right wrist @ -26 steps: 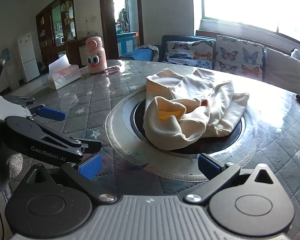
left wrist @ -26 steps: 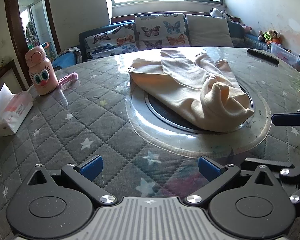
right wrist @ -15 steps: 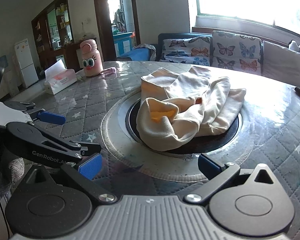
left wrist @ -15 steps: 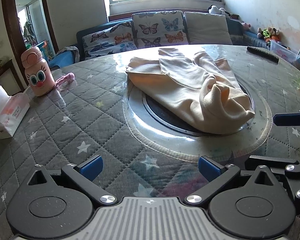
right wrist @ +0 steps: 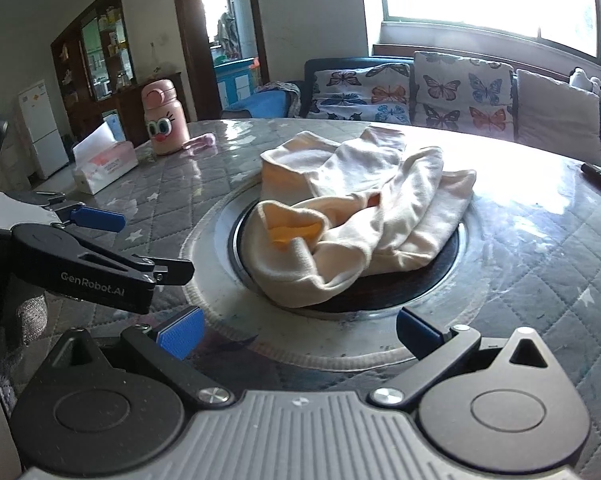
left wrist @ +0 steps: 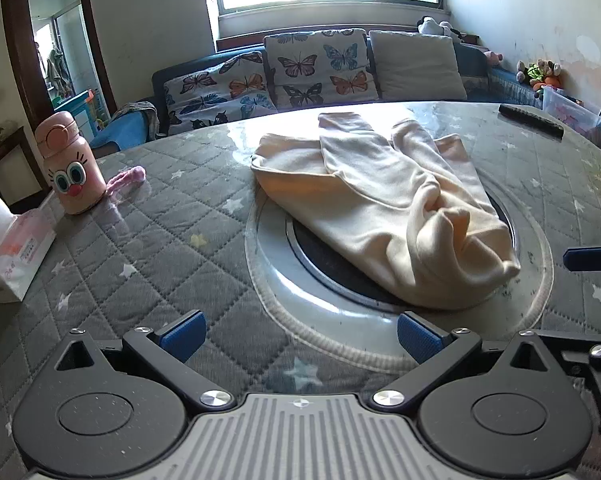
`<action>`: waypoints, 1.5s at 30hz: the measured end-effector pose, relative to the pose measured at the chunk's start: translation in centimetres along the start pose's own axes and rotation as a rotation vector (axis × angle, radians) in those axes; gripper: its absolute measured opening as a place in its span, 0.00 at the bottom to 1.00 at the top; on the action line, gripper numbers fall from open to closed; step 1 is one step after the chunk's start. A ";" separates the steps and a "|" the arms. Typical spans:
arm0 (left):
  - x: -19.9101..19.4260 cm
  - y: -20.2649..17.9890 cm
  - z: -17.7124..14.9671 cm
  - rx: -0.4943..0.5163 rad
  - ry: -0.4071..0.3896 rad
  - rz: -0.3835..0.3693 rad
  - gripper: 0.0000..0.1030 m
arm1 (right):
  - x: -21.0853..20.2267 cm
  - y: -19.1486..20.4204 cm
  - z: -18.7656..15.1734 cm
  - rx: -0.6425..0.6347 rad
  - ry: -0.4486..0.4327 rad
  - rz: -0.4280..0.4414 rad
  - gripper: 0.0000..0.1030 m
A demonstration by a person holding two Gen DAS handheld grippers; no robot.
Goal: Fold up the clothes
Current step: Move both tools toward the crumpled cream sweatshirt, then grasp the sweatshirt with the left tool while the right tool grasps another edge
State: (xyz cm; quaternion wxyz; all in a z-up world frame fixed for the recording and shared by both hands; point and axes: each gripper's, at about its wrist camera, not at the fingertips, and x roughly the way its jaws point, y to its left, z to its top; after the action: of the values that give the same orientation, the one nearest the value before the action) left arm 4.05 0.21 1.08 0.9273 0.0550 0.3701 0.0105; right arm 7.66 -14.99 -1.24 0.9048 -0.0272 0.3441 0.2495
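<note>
A cream garment (left wrist: 384, 208) lies crumpled over the round inset at the middle of the quilted grey table (left wrist: 148, 240); it also shows in the right wrist view (right wrist: 352, 216), with its rolled hem and yellow lining toward me. My left gripper (left wrist: 298, 338) is open and empty, short of the garment's near edge. My right gripper (right wrist: 298, 334) is open and empty, also short of the garment. The left gripper's fingers (right wrist: 96, 216) show at the left of the right wrist view.
A pink character bottle (left wrist: 70, 168) and a tissue box (left wrist: 12, 248) stand at the table's left. A black remote (left wrist: 530, 120) lies far right. A sofa with butterfly cushions (left wrist: 316, 68) stands behind the table.
Both grippers have moved a little closer to the garment and risen slightly. Both stay open; the garment has not moved.
</note>
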 end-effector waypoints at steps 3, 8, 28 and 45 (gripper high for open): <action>0.2 -0.1 0.8 0.006 -0.016 0.006 1.00 | -0.1 -0.8 0.6 0.016 -0.005 -0.011 0.99; 0.7 -0.4 2.8 0.017 -0.047 -0.005 1.00 | 0.2 -2.5 1.9 0.050 -0.014 -0.042 0.95; 7.6 -6.1 8.8 0.196 -0.038 -0.251 0.47 | 4.0 -8.1 5.8 0.112 -0.002 -0.085 0.61; 3.3 -0.5 7.3 0.059 -0.134 -0.179 0.02 | 8.6 -6.0 7.4 0.039 0.029 -0.024 0.35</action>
State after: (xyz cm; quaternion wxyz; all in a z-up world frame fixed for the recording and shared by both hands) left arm 11.46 -0.76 4.05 0.9451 0.0496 0.3110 -0.0872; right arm 20.51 -14.82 -1.80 0.9030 -0.0173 0.3615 0.2314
